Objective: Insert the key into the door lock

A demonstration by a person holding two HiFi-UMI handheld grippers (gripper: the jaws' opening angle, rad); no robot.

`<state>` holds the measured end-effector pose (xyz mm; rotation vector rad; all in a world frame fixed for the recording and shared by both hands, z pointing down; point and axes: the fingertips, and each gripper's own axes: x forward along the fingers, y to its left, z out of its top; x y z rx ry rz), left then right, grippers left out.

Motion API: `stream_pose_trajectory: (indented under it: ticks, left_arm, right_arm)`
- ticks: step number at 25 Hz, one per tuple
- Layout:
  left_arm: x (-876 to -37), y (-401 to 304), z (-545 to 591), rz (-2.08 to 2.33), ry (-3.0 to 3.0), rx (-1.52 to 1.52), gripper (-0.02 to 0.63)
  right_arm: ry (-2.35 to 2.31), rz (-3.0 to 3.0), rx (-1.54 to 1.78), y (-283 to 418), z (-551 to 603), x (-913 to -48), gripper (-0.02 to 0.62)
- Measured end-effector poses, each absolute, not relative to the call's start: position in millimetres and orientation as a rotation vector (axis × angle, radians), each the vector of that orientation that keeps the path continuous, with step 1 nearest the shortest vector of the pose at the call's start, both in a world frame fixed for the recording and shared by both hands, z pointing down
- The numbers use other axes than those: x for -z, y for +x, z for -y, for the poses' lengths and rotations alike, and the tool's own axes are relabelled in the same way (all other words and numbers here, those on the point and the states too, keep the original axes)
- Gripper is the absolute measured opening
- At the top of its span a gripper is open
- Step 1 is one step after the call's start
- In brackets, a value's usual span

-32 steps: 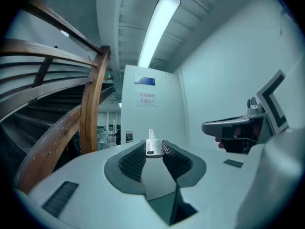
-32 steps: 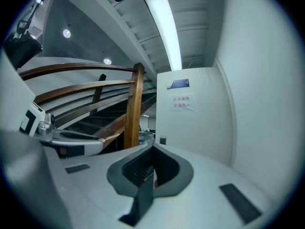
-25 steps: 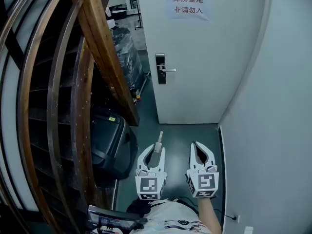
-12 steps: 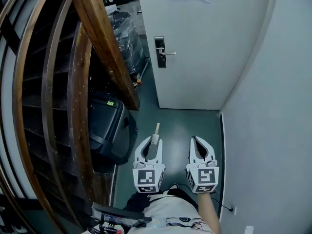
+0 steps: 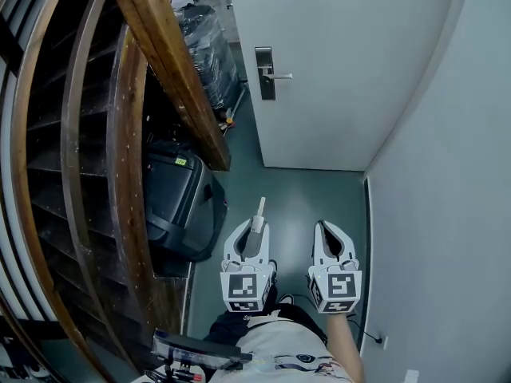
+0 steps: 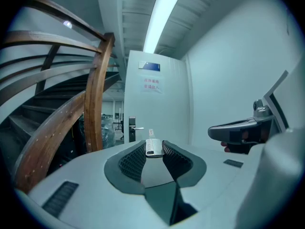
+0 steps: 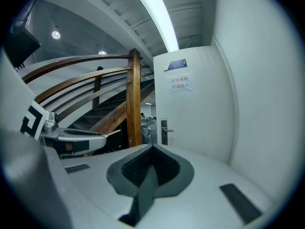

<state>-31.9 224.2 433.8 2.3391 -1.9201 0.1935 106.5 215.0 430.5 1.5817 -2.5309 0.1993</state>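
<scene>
We see a dark green floor [image 5: 307, 202] between a plain white wall [image 5: 447, 174] on the right and a curved wooden stair rail [image 5: 172, 78] on the left, a black case [image 5: 177, 206] below the rail, and a long ceiling light [image 6: 159, 18] overhead.

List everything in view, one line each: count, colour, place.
door: one, white, straight ahead
lock plate with lever handle: one, dark plate and silver lever, door's left edge
paper sign: one, pale with red print, upper door
stair railing: one, brown wood, left
case: one, black, on the floor under the stairs
wrapped goods: one stack, dark under clear film, beyond the railing
floor: dark green
key: one, silver, pointing at the door
left hand-held gripper: white, shut on the key
right hand-held gripper: white, shut, empty
</scene>
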Motion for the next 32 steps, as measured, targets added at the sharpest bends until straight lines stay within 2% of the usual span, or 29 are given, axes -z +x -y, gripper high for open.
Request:
stream_pose_trajectory:
  ticks: [21,32]
  left_arm:
    - [-449,-75,-61,1.764,2.425,-0.249,0.117]
    - [-470,-72,-14,1.733,2.390,-0.303,0.117]
  right_arm:
    - [1.639,2.449,-0.149,46,-64,-423,0.006]
    - [1.619,2.421,-0.214,48,-21,-442,0.005]
